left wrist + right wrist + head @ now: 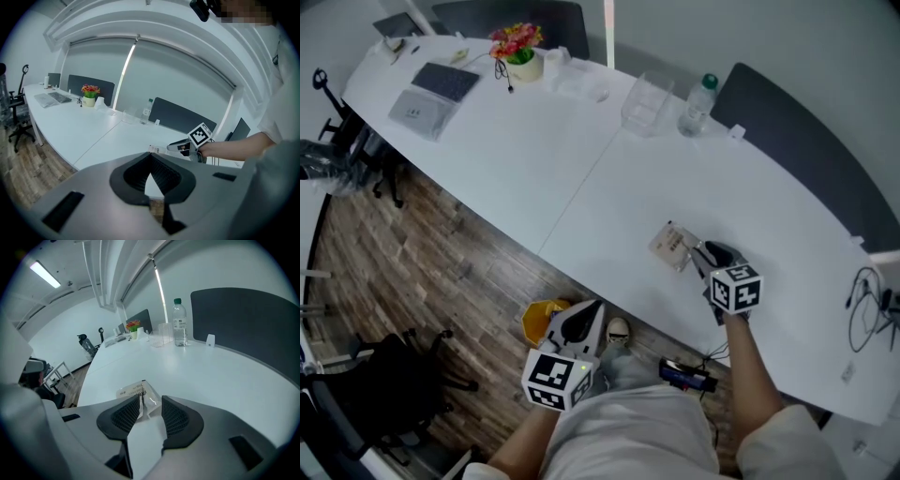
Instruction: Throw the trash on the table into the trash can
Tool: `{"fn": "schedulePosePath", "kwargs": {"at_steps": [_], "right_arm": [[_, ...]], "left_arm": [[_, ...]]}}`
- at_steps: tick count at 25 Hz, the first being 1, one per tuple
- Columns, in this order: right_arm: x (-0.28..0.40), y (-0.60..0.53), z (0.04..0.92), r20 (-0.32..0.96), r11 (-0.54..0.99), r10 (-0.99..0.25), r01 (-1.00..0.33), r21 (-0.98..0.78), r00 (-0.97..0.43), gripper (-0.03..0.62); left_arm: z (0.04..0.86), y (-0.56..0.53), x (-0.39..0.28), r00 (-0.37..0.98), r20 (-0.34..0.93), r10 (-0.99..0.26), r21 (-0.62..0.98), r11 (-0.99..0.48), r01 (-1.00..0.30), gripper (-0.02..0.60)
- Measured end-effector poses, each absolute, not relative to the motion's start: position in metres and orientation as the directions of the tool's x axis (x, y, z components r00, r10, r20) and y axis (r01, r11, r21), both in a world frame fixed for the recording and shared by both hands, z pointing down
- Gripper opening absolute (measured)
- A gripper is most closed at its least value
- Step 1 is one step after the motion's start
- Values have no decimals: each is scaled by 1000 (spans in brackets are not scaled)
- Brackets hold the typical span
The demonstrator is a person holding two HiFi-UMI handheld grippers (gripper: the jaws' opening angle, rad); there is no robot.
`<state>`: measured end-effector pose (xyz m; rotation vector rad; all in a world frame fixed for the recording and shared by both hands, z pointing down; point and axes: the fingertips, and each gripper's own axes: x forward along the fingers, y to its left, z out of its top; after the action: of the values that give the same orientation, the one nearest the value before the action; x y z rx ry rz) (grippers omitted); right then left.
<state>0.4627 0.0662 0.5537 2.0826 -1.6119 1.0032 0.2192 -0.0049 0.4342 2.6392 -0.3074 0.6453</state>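
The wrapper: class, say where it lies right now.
Head view: the wrapper lies on the white table, right of centre, at the open jaws of the right gripper.

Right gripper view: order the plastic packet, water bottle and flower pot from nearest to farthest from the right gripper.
1. Plastic packet: flat on the table, right at the tips of the right gripper, slightly left.
2. Water bottle: upright near the table's far edge, right of centre.
3. Flower pot: farthest, far down the table, left of the bottle.
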Motion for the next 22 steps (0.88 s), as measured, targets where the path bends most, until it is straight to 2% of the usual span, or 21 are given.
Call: {"fn": "schedulePosePath", "kwargs": {"at_steps": [12, 14, 16, 22], "right_arm": [[467, 56, 583, 755, -293, -650, -944, -150, 82, 171], [465, 55, 584, 761, -283, -643, -950, -133, 85, 99], [462, 54, 583, 759, -271, -646, -954, -127, 82, 62], [452, 47, 567, 715, -270, -697, -941, -206, 44, 34]], "left_arm": [[441, -15, 196, 845, 512, -157, 310, -884, -351, 0], [442, -15, 194, 843, 513, -160, 309, -882, -356, 0], [442, -16, 193, 843, 513, -161, 310, -881, -357, 0], [443, -14, 193, 847, 506, -163, 317, -878, -359, 0]]}}
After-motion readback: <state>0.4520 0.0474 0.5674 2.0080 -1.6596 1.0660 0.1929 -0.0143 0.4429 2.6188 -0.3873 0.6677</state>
